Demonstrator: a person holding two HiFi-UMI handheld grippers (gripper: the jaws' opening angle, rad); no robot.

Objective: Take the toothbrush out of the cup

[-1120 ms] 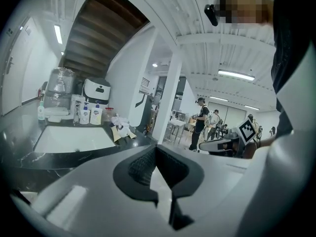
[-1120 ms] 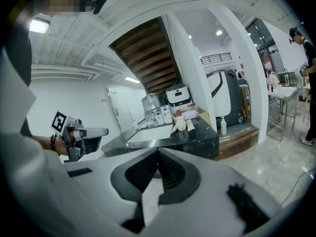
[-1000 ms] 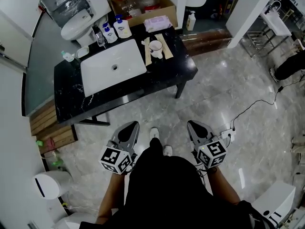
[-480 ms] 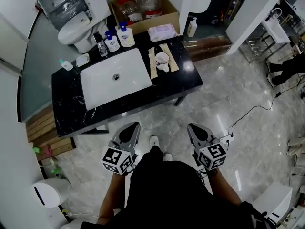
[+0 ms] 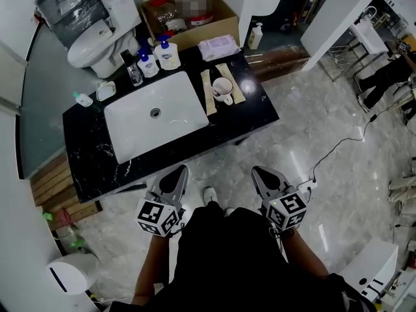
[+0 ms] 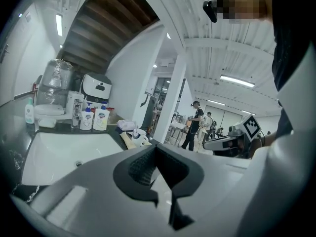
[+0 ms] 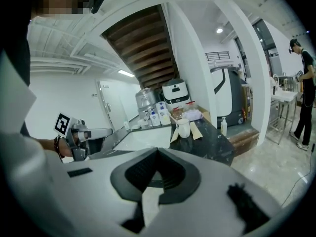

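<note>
A white cup (image 5: 222,90) stands on the black counter (image 5: 253,112), right of the white sink (image 5: 156,116), between two pale wooden strips. In the right gripper view the cup (image 7: 183,128) shows a toothbrush (image 7: 176,120) leaning out of it to the left. The left gripper view has the cup (image 6: 139,136) just past the jaw tips, far off. My left gripper (image 5: 175,175) and right gripper (image 5: 262,174) hang over the floor in front of the counter, well short of the cup. Both pairs of jaws are shut and hold nothing (image 6: 154,148) (image 7: 158,151).
Two soap bottles (image 5: 158,56), a tap, a small bottle (image 5: 82,99) and a tissue pack (image 5: 218,46) sit along the counter's back. Behind stand a toilet (image 5: 97,41) and a cardboard box (image 5: 188,12). A cable (image 5: 338,151) runs over the marble floor at right.
The counter has come nearer and lower in the head view as the person walks toward it. Both grippers advanced with the body and stayed shut.
</note>
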